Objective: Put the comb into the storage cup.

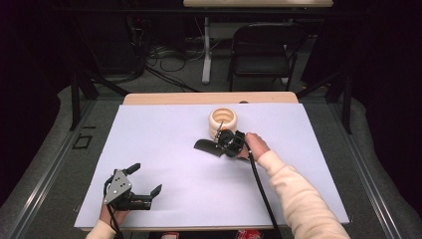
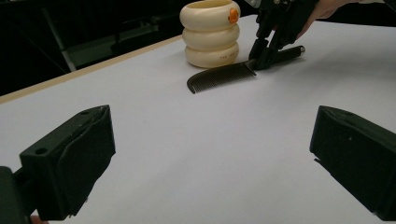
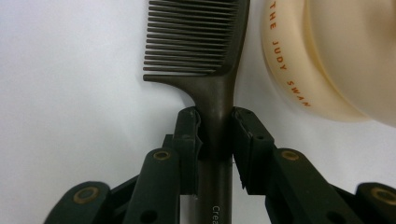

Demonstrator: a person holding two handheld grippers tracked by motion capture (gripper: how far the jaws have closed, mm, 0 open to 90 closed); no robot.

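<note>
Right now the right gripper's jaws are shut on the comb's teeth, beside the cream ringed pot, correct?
Not quite: the right gripper has its jaws shut on the comb at its handle, below the teeth, as the right gripper view shows. The cream ringed pot is beside it.

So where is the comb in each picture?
High view: the comb lies mid-table, left of the right gripper.
Left gripper view: comb at top centre.
Right gripper view: comb at top centre, handle clamped.
Shared landmark: the cream ring holder beside it.
</note>
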